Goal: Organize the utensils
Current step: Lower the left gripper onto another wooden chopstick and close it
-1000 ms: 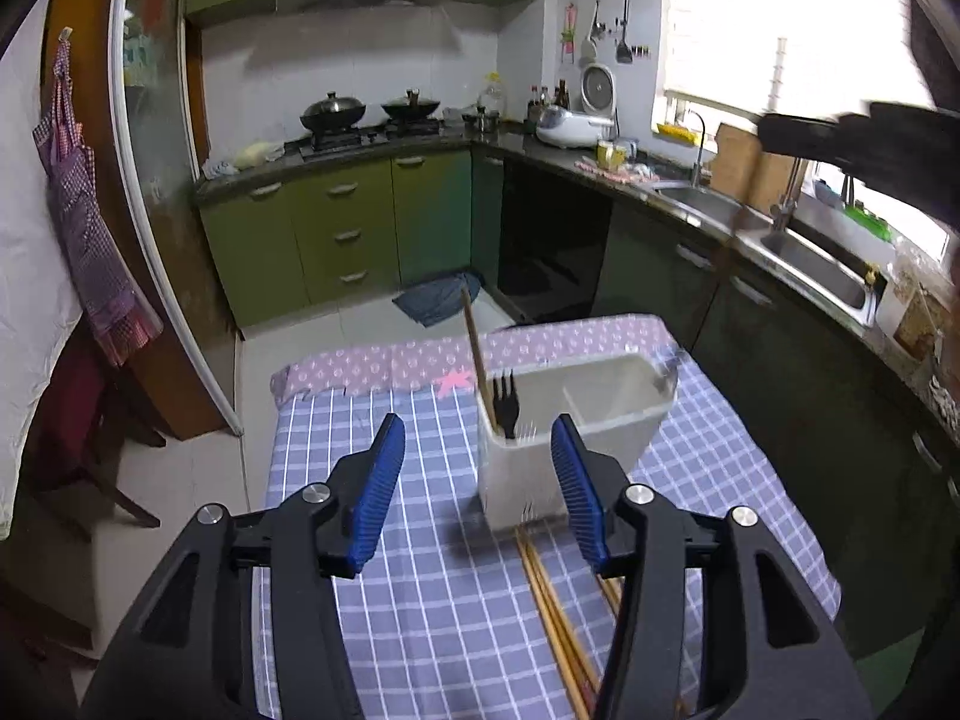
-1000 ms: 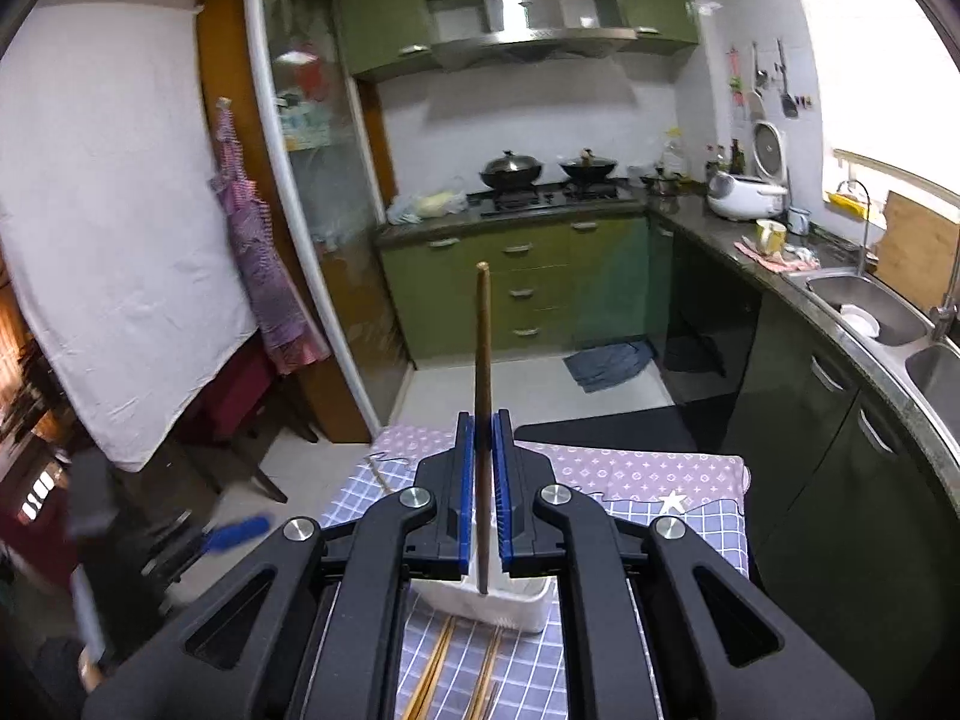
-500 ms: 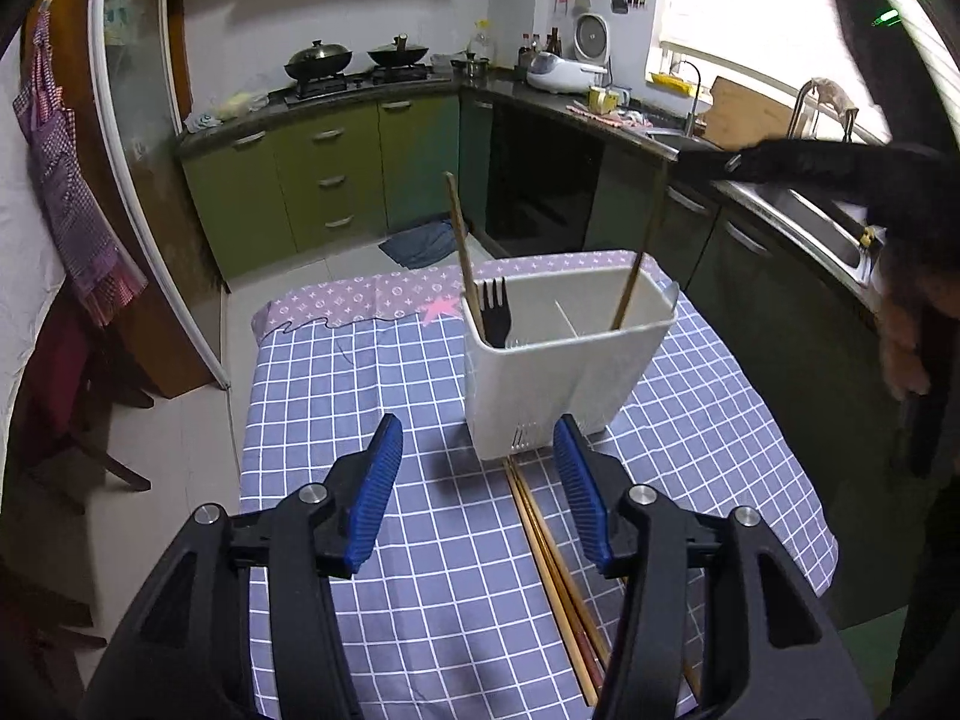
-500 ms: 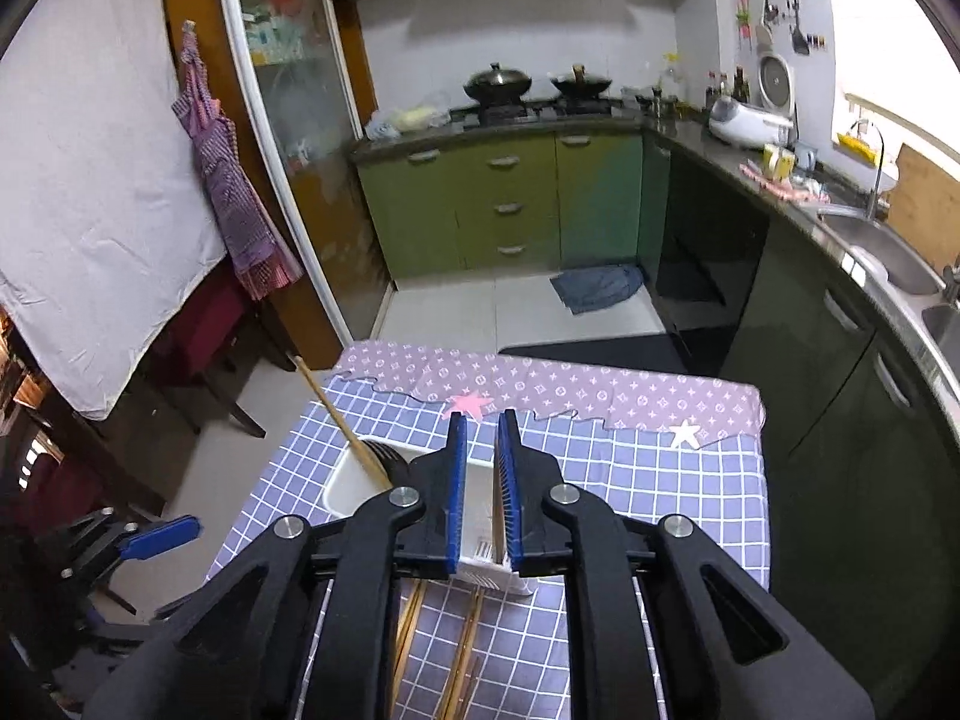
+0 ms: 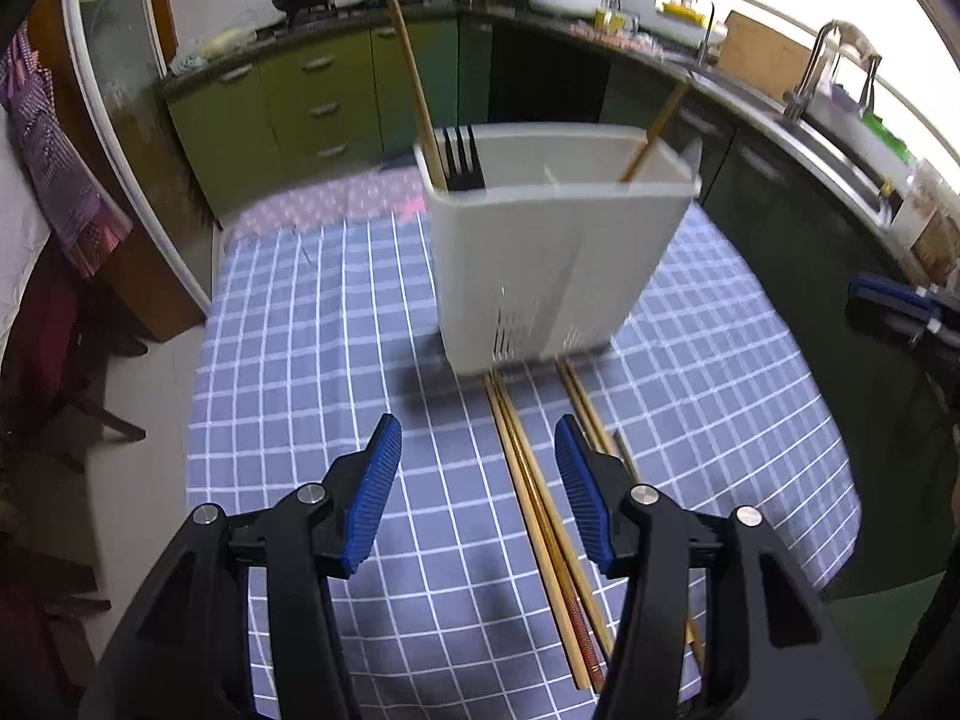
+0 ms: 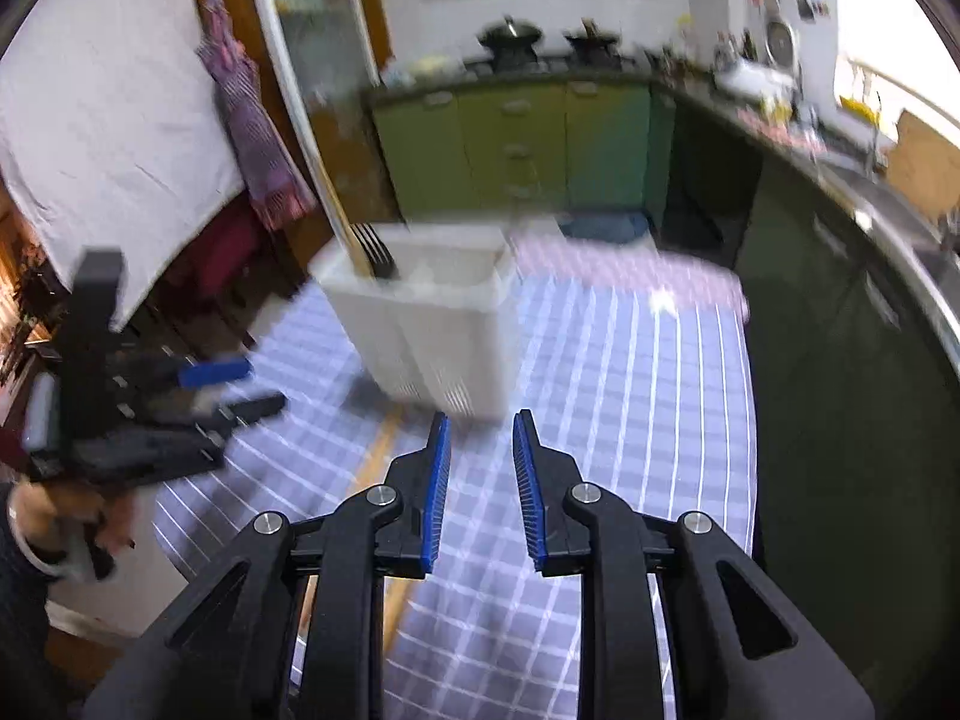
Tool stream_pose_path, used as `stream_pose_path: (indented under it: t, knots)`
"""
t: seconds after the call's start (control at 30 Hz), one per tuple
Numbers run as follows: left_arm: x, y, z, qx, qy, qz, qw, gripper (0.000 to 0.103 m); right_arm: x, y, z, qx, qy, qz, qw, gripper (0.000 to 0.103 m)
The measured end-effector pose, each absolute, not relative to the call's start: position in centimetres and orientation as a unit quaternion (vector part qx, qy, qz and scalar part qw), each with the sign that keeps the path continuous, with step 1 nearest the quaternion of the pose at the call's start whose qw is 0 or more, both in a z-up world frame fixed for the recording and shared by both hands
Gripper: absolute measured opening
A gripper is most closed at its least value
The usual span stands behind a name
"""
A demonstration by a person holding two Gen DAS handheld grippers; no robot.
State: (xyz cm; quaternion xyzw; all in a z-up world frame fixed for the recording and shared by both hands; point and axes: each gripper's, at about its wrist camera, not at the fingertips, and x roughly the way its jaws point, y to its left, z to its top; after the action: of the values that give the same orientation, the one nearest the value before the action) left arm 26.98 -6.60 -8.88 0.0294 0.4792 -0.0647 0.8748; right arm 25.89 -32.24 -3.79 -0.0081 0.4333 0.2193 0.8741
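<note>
Right hand-held gripper (image 6: 478, 429) opening, view blurred

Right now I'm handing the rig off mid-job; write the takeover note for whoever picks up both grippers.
Left gripper: open, empty, above the chopsticks on the cloth.
Right gripper: jaws opening, nothing between them.
White caddy stands on the checked tablecloth.
Done: black fork and one chopstick in its left compartment, another chopstick at the right end.
Left: the loose chopsticks lying in front of the caddy.

Checked tablecloth (image 5: 336, 360) bears caddy (image 5: 540, 264) and chopsticks (image 5: 540, 504).
</note>
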Motion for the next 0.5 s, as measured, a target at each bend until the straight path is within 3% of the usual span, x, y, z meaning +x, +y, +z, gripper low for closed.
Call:
stream_pose_path:
  t: [0.2,0.5]
  knots:
    - [27.7,-8.3,-12.8,0.039,0.521,-0.049,0.851,0.050,26.3,-33.6,-8.7,0.009,0.473,0.212,0.855,0.022]
    - [28.8,-8.9,-17.1,0.035,0.579,-0.035,0.814,0.034,27.3,-33.2,-11.0,0.007,0.499,0.215,0.840,0.022]
